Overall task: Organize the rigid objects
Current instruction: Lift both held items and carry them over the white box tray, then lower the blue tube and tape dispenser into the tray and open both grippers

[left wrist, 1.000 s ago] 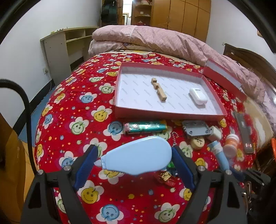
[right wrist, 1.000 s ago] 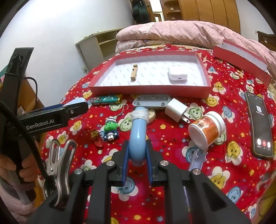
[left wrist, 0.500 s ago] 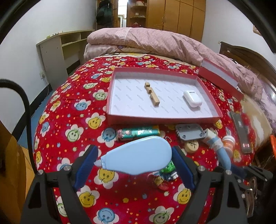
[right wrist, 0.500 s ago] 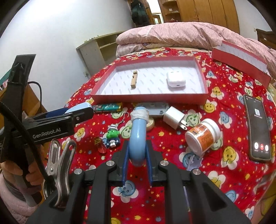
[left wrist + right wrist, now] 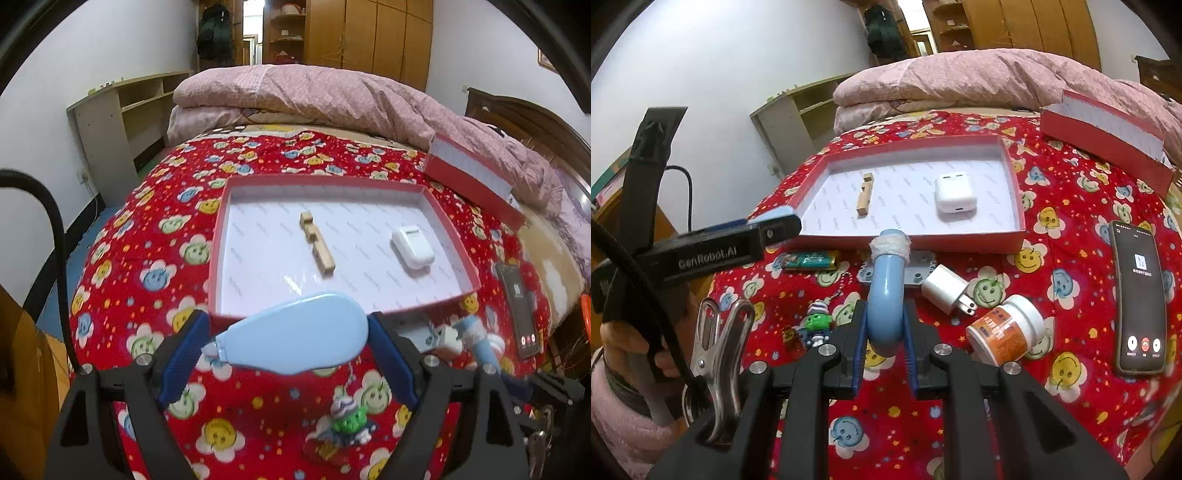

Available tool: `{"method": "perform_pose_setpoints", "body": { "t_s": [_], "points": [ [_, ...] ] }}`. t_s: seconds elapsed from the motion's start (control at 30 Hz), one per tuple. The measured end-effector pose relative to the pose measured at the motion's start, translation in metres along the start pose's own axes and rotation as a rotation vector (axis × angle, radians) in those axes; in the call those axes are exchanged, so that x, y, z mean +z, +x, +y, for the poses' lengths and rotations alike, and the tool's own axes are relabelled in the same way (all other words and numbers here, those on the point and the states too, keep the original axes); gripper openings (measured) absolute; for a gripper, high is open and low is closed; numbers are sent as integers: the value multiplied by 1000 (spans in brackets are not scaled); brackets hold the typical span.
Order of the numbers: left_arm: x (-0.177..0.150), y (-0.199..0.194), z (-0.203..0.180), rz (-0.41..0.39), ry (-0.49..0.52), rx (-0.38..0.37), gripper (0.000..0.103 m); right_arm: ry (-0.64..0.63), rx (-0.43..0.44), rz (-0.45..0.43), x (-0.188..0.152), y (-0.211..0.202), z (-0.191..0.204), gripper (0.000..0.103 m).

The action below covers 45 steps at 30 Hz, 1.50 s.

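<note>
Had both hands loaded here. Left gripper (image 5: 288, 341) was clamped wide across a light blue correction tape dispenser (image 5: 295, 338), held up just short of the near wall of the red box tray (image 5: 343, 314). Right gripper (image 5: 884, 341) was squeezed tight on a blue curved tube (image 5: 886, 295) w/ white tape round its far end, also off the bedspread (image 5: 1071, 206), tip near the tray's near edge. Tray already had a wooden block piece (image 5: 317, 243) & a white earbuds case (image 5: 412, 247). So imo this was the carry step. Next: get each one over the wall onto bare tray floor, then let go. Charger plug (image 5: 945, 288), jar (image 5: 1004, 334), keychain figure (image 5: 816, 326) etc were left to do.
</note>
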<state>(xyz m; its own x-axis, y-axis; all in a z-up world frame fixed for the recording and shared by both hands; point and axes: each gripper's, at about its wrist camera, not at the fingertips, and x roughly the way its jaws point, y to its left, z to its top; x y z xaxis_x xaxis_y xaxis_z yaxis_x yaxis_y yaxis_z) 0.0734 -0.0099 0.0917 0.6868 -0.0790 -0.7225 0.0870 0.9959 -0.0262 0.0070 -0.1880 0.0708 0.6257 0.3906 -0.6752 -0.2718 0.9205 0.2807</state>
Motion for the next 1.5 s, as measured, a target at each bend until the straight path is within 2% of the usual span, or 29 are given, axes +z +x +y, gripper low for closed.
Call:
{"method": "perform_pose_setpoints", "body": {
  "t_s": [0.37,0.97,1.2,1.37,1.5],
  "points": [
    [33,40,-1,18,20,24,89,17,-10,9,2,1,-7,19],
    [32,84,2,68,26,42,89,-4,-29,10,19,4,-8,19],
    [32,90,-3,70,52,46,89,-33,-58,-5,38,4,-11,19],
    [31,99,-4,98,35,42,89,-51,-101,-16,61,10,-18,19],
    [29,101,-8,97,60,47,89,-45,-119,-8,80,22,-27,19]
  ]
}}
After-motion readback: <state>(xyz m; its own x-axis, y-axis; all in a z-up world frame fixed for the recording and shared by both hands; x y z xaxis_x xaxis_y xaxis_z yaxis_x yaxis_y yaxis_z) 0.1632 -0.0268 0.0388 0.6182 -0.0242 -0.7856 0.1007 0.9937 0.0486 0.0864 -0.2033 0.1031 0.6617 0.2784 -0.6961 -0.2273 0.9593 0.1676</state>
